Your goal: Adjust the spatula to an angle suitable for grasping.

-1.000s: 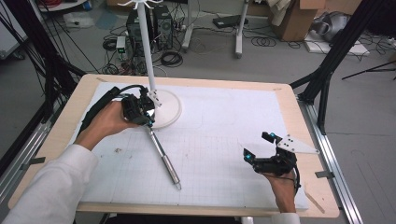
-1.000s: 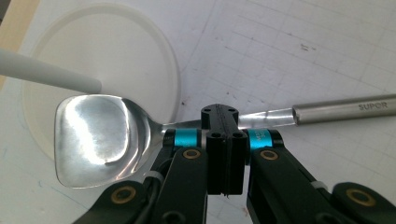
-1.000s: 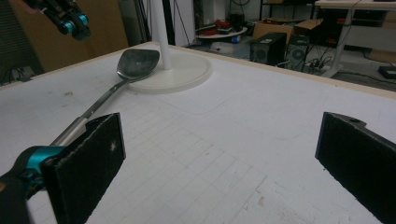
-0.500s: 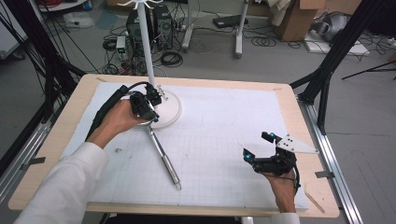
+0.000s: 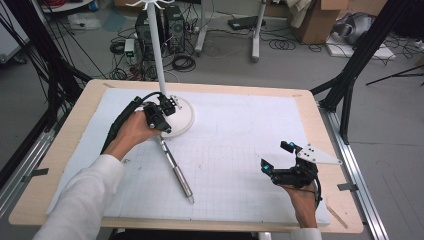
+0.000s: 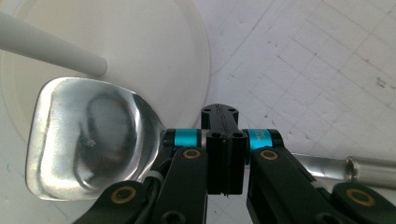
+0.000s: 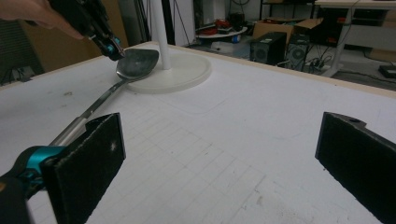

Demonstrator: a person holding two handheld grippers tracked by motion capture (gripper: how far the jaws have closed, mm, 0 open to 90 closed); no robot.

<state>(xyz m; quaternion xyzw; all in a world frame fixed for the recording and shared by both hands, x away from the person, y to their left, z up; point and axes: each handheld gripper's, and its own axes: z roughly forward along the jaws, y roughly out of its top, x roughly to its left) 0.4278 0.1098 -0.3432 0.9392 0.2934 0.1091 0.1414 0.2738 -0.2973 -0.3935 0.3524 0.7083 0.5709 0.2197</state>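
Two grippers are at work, and only the left one has moved. At 9 o'clock on the white mat (image 5: 240, 125), the left gripper (image 5: 163, 128) has slid from its earlier spot toward 2 o'clock and dropped lower. It now sits right at the edge of the round base of the white stand (image 5: 186, 119). Its jaws are pressed together, tips down on the thin neck of the metal spatula (image 5: 175, 167). We cannot tell whether the neck is truly pinched or just pressed from above.

The spatula has not shifted. Its blade (image 6: 88, 140) rests on the base beside the pole, and its handle runs across the mat toward 5 o'clock.

We judge the reach finished, with the lift toward the stand's hooks yet to begin.

Over at 4 o'clock, the right gripper (image 5: 276, 155) has kept its place near the mat's edge. Its jaws are spread wide and hold nothing.
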